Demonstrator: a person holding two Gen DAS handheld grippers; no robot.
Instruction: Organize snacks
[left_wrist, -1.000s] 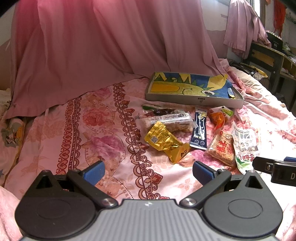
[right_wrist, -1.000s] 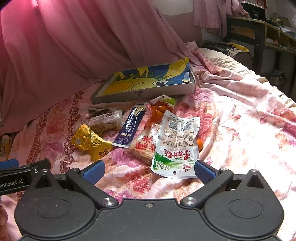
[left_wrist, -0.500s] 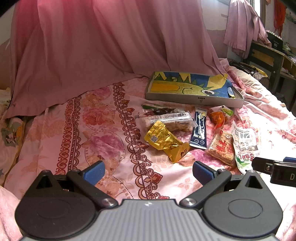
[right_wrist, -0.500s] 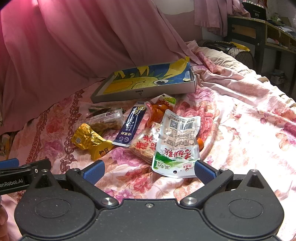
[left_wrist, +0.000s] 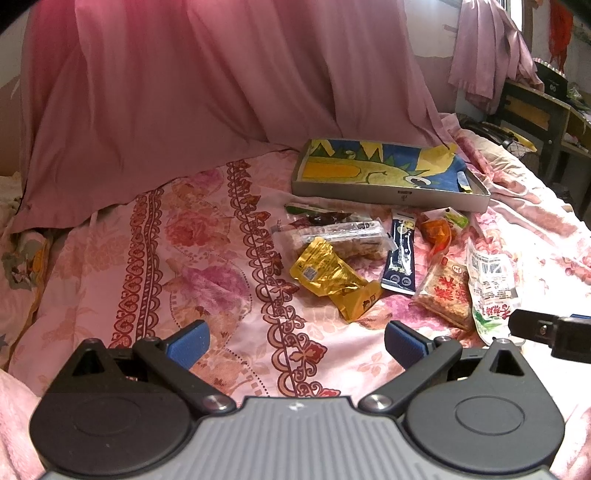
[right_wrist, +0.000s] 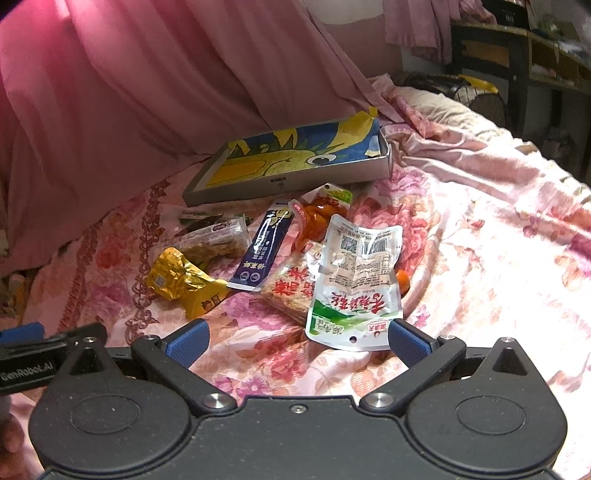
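Left wrist view: low over the floral bedspread, facing the pink curtain; snack pile right of centre, near. Right wrist view: same facing, set further right, pile at centre, nearer. Both share the pile and grey tray behind it. Each view catches the other gripper at its edge.

Bedspread left of snack pile is open.
Shallow box blocks behind; packets overlap tightly.
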